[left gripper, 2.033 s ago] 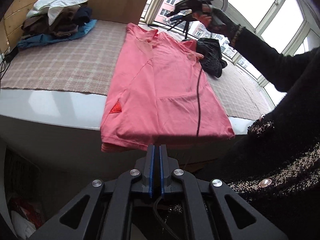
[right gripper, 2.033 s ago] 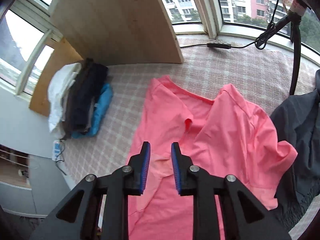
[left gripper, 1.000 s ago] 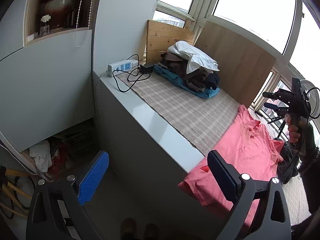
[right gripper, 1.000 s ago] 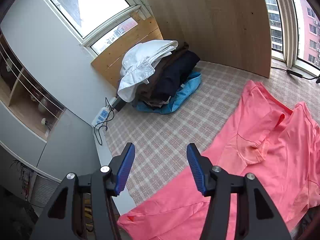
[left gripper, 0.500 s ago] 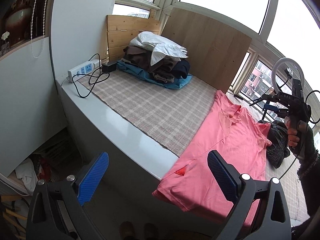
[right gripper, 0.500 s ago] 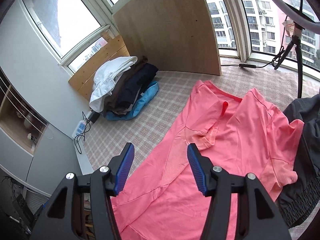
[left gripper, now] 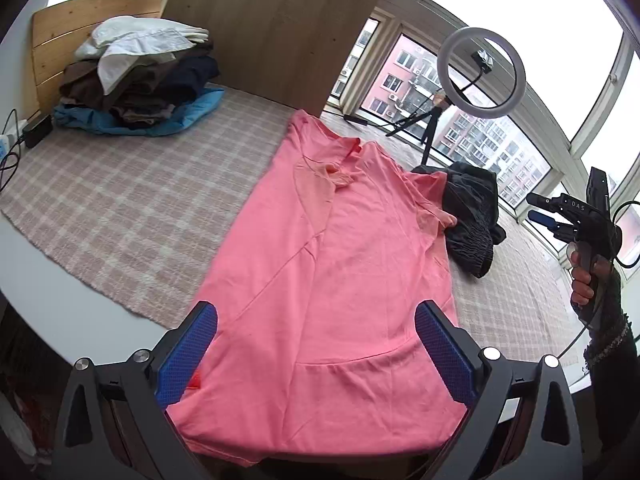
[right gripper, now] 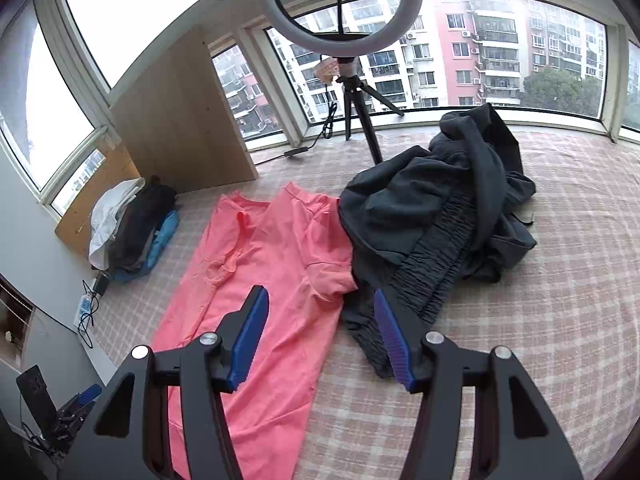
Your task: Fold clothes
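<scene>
A pink T-shirt lies lengthwise on the checked mat, sides folded in, its hem hanging over the near edge. In the right wrist view the same pink T-shirt stretches away to the left. My left gripper is open above the hem, holding nothing. My right gripper is open too, hovering over the shirt's right sleeve and the edge of a dark crumpled garment. From the left wrist view the right gripper is off to the right, held by a hand.
A pile of clothes sits at the back left before a wooden board. A ring light on a tripod stands by the windows. A power strip and cables lie at the mat's left end. The dark garment lies right of the shirt.
The left gripper went from shut to wide open, swung away left, then came back over the hem. The right gripper opened and turned right toward the dark garment.
</scene>
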Demonstrator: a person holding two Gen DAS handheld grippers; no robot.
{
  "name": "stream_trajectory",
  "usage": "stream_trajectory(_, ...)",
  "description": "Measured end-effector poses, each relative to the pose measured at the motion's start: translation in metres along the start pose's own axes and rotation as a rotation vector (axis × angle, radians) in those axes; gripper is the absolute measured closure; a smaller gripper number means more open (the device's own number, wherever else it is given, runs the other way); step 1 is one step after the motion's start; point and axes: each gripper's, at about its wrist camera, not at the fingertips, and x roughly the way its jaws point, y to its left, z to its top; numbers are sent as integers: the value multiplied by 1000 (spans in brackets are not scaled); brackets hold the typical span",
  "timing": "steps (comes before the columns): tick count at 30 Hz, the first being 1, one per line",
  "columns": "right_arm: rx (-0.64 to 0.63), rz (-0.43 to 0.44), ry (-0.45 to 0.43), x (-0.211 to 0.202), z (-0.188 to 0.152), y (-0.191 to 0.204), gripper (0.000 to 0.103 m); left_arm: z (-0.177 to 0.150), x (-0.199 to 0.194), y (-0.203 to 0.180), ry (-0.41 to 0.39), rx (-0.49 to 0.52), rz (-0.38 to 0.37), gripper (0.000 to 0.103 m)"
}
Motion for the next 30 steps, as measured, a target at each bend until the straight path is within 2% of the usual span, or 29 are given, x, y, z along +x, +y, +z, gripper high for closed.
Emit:
stream_trajectory(6,-29,-143,10,2,-2,-36,49,20,57,-51,108,119,-122,4)
stream_trajectory(10,5,-118,36,32,11,-56,48,27,85,-80,154,170,-152,4)
stream_trajectory(11,-3,-107,61,45,15,-56,44,29,91,-86,165,178,-158,4)
stream_trajectory(15,-192,-137,148,104,23,-33,42,35,111,-104,190,209,-155,4)
stream_trajectory(19,-308,-209,177,126,27,-35,42,41,127,-109,207,212,-137,4)
stream_trajectory(20,-336,-226,184,131,28,-36,44,42,131,-108,210,202,-132,4)
stream_trajectory(21,-365,-244,191,137,29,-36,51,44,134,-106,214,191,-127,4)
stream_trajectory(22,-394,-262,198,142,30,-37,89,45,137,-105,217,181,-123,4)
stream_trajectory(23,-423,-280,205,148,31,-37,97,46,141,-102,225,167,-121,4)
stream_trajectory(26,-507,-336,226,163,34,-40,98,52,153,-99,244,138,-125,4)
stream_trajectory(30,-419,-648,191,123,64,-103,99,61,166,-106,239,156,-142,4)
